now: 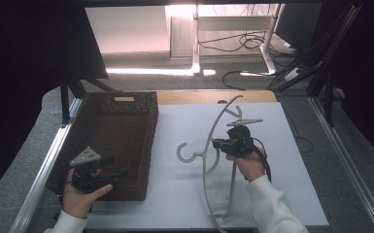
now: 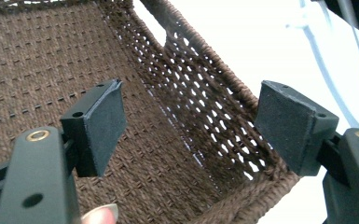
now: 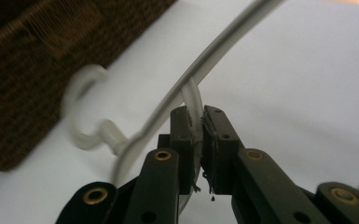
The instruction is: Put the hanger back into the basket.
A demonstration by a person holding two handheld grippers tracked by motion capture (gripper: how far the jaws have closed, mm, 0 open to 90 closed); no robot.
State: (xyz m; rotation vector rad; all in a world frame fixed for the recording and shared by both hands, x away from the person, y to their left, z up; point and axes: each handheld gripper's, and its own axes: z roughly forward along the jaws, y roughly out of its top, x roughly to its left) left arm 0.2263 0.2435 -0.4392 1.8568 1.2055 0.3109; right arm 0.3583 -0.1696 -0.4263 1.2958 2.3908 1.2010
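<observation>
Bench: white matte sheet [image 1: 281,160] over a wooden top, grey carpeted floor and metal rails round it; desk legs and cables at the far side.
Basket [image 1: 121,127]: dark brown woven cord, rectangular, open-top, with an openwork band of small holes along the walls; sits on the left part of the bench, long side running near to far.
Hanger [image 1: 209,160]: pale grey-white plastic, smooth thin rod, one long curved arm with a rounded hook [image 1: 182,152] pointing left toward the basket; lies right of the basket, partly lifted off the sheet.
Right tongs [image 1: 219,144]: black, flat rubber-faced pads pressed together on a thin bar of the hanger close to the hook's stem; held mid-bench by the right hand [image 1: 248,162], white sleeve, forearm coming in from the near edge.
Left tongs [image 2: 189,119]: black, pads spread wide with nothing between them, over the basket's near right corner; left hand [image 1: 80,196] grips the handle at the near left, grey three-cornered plate on top.
</observation>
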